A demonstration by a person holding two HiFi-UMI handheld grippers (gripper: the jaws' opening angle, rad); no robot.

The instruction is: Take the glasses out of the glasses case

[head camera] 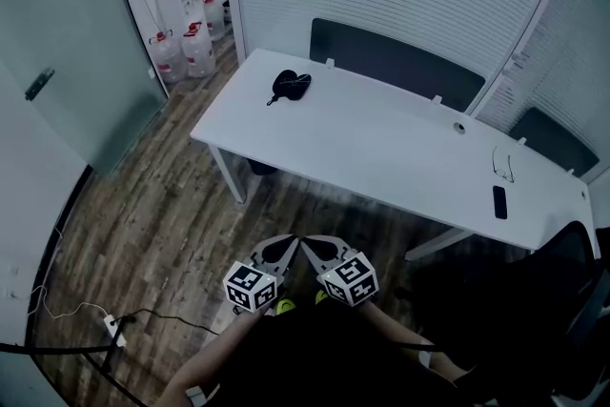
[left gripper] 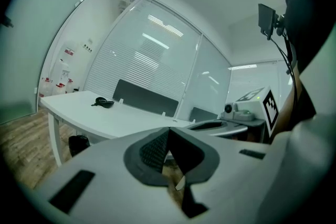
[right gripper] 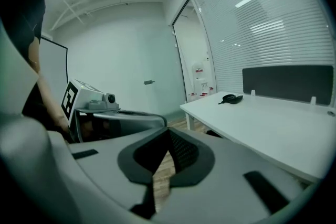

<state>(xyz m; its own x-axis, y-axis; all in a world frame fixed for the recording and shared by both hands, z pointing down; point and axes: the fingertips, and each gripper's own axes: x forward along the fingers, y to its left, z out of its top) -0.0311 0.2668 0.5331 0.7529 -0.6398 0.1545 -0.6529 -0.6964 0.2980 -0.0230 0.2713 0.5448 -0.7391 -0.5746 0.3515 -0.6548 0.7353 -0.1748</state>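
A black glasses case (head camera: 289,85) lies near the far left corner of the white table (head camera: 381,143); I also see the case (left gripper: 103,103) in the left gripper view and the case (right gripper: 231,98) in the right gripper view. A pair of thin-framed glasses (head camera: 502,165) lies on the table's right part. My left gripper (head camera: 284,246) and right gripper (head camera: 310,246) are side by side close to my body, well short of the table. Both are shut with nothing between them; the left gripper (left gripper: 168,131) and right gripper (right gripper: 168,132) show their pads meeting.
A small black flat object (head camera: 499,201) lies near the glasses. Dark partition panels (head camera: 396,57) stand along the table's far edge. A black chair (head camera: 558,300) is at the right. Water jugs (head camera: 186,50) stand at the far left, and a cable with a power strip (head camera: 114,327) lies on the wooden floor.
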